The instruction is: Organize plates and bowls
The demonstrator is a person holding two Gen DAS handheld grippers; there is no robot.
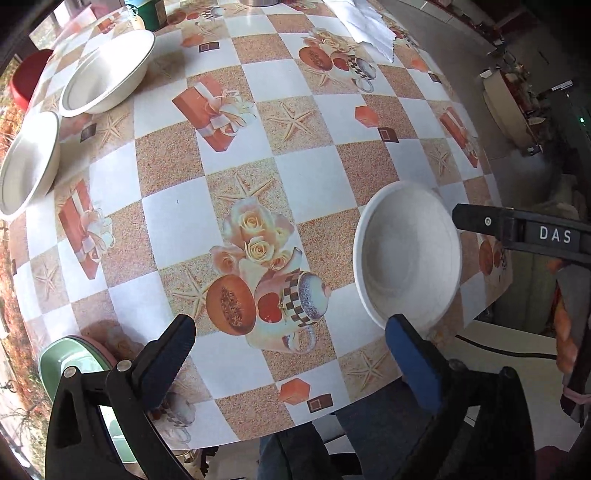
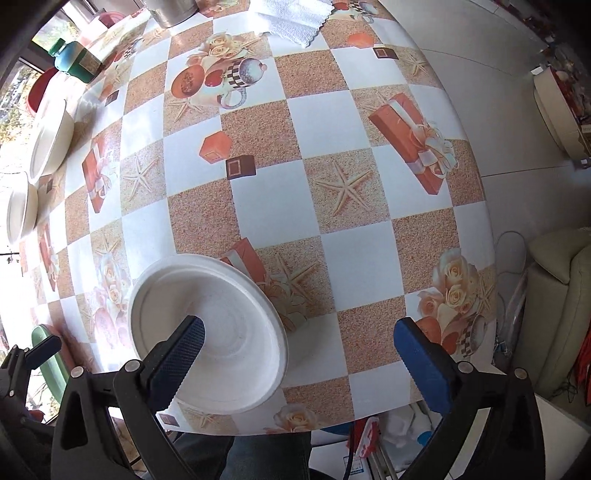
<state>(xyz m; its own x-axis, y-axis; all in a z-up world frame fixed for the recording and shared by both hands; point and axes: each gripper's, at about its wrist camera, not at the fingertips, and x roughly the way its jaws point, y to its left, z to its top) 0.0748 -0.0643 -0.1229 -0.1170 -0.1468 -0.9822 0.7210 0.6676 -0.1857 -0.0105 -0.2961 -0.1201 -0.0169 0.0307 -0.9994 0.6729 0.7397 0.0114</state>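
Observation:
A white plate (image 1: 408, 251) lies near the table's front right edge; in the right wrist view it (image 2: 221, 332) sits under my left finger. My left gripper (image 1: 290, 339) is open and empty above the tablecloth, the plate just beyond its right finger. My right gripper (image 2: 299, 343) is open and empty, hovering over the plate's right side; its finger (image 1: 517, 230) shows in the left wrist view. Two white bowls (image 1: 107, 70) (image 1: 27, 164) stand at the far left. A green dish on a pink one (image 1: 70, 360) sits at the near left edge.
A green canister (image 2: 77, 59), a red bowl (image 1: 27, 77), a metal pot (image 2: 170, 11) and a white cloth (image 2: 291, 22) stand at the table's far side. The tablecloth (image 1: 258, 166) is checkered. A sofa (image 2: 554, 295) is beyond the right edge.

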